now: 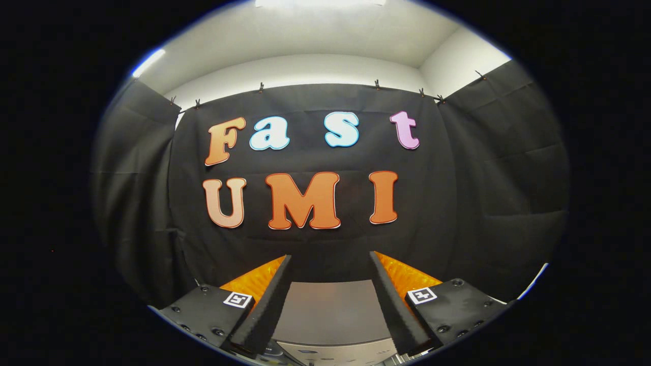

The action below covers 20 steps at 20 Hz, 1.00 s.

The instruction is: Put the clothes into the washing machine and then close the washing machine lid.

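In the gripper view, the gripper (330, 269) is held wide apart, and nothing is gripped between its fingers (264, 305). Black foam pads are seen on the inner faces of the fingers, orange ribbed parts on their outer sides, and a small square black-and-white marker (238, 299) is fixed on each black finger mount.

The washing machine (330, 312) is seen low between the fingers and just ahead of them: a flat grey top surface is shown in the gap, and a lighter strip with small dark marks, possibly a control panel, is seen nearest the gripper. Whether the lid is shut cannot be told with certainty, though the grey surface appears flat and closed. The clothes cannot be made out.

Beyond the fingers, the booth's wall (457, 203) of black cloth is hung across the back and along both sides, pinned by small clips (377, 82) along its top edge. Above the cloth, a white wall and ceiling (315, 46) are seen, lit by a bright light strip (148, 62) up to the left and another directly overhead.
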Each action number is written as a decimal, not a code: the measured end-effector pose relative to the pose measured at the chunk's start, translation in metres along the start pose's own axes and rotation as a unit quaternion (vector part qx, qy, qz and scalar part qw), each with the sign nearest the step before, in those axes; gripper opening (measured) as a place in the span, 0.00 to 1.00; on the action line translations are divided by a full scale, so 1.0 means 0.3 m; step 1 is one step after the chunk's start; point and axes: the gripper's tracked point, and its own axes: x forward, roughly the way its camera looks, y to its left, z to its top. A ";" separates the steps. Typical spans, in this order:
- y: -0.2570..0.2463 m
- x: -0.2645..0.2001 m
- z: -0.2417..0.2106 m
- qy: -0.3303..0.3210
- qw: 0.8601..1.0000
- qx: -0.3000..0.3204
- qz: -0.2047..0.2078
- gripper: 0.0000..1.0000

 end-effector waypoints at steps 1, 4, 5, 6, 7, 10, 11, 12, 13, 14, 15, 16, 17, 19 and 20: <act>-0.001 0.003 0.000 -0.001 1.000 0.000 0.001 0.95; -0.001 0.015 -0.003 0.001 1.000 0.000 0.003 0.95; 0.000 0.015 -0.009 0.002 1.000 0.000 0.003 0.95; 0.002 0.014 -0.009 0.002 1.000 0.001 0.004 0.95; 0.002 0.020 -0.007 0.001 1.000 0.002 0.003 0.95; -0.004 0.021 -0.007 0.001 1.000 0.001 0.002 0.95; -0.002 0.022 -0.005 0.002 1.000 0.001 0.003 0.95; -0.004 0.024 -0.008 0.003 1.000 0.002 0.003 0.95; -0.006 0.025 -0.008 0.002 1.000 0.001 0.002 0.95; -0.009 0.024 -0.008 0.003 1.000 0.000 0.001 0.95; -0.010 0.024 -0.007 0.003 1.000 0.000 0.001 0.95; -0.013 0.024 -0.008 0.003 1.000 0.000 0.000 0.95; -0.014 0.022 -0.005 0.002 1.000 0.001 0.000 0.95; -0.019 0.024 -0.007 0.003 1.000 0.001 -0.002 0.95; -0.019 0.022 -0.005 0.003 1.000 0.002 -0.001 0.95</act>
